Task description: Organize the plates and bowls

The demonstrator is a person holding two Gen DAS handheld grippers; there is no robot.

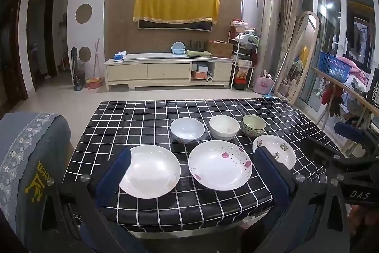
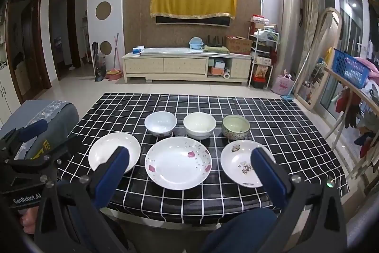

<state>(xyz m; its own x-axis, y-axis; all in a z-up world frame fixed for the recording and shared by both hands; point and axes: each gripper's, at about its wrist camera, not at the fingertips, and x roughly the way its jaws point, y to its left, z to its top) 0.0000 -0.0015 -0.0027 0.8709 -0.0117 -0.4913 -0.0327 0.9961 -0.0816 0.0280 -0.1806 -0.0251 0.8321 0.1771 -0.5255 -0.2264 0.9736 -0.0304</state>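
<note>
Both grippers hang over the near table (image 2: 296, 134) edge, spread wide and empty: left gripper (image 1: 191, 165), right gripper (image 2: 189, 165). Judged a start pose, clear of the crockery so every piece stays in view.

Near row, three plates well apart: plain plate (image 2: 111, 151), rose plate (image 2: 178, 161), small plate (image 2: 239, 161). Flat and separate, so probably ready to stack.

Behind, three upright bowls: blue bowl (image 2: 160, 123), white bowl (image 2: 199, 124), green bowl (image 2: 235, 127). None nested yet.

Glossy glazed plates (image 1: 220, 165) and bowls (image 1: 187, 129) are shown ahead of matt blue padded fingers (image 1: 270, 165) on a shiny checked tablecloth (image 1: 132, 120).
</note>
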